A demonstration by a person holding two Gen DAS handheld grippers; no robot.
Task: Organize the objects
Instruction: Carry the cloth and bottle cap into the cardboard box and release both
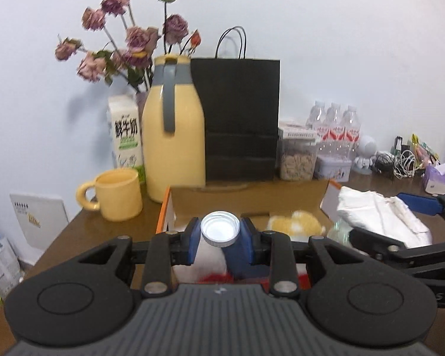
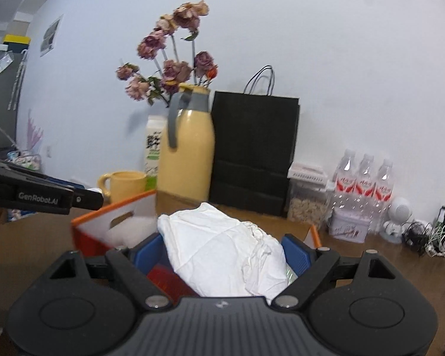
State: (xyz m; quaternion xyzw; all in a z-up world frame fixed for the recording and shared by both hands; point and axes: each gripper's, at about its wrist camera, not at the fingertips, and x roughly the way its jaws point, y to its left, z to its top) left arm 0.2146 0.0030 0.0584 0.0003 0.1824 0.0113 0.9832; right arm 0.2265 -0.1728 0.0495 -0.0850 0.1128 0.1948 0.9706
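Note:
In the left wrist view my left gripper [image 1: 221, 237] is shut on a white bottle with a silver cap [image 1: 221, 231], its blue pads pressing just below the cap. The bottle hangs above an open cardboard box with orange edges [image 1: 163, 207]; something yellow and fluffy [image 1: 293, 225] lies inside it. In the right wrist view my right gripper [image 2: 222, 249] stands wide, and both blue pads press on a crumpled white bundle [image 2: 222, 246], which is held above the same box [image 2: 83, 231]. That bundle [image 1: 379, 216] also shows at the right of the left wrist view.
Behind the box stand a yellow mug [image 1: 118, 194], a yellow jug [image 1: 173, 136], a milk carton [image 1: 124, 133], dried roses [image 1: 133, 41] and a black paper bag [image 1: 240, 118]. Further right are a snack jar [image 1: 296, 157], water bottles [image 1: 335, 127], a tin, cables and a tissue box.

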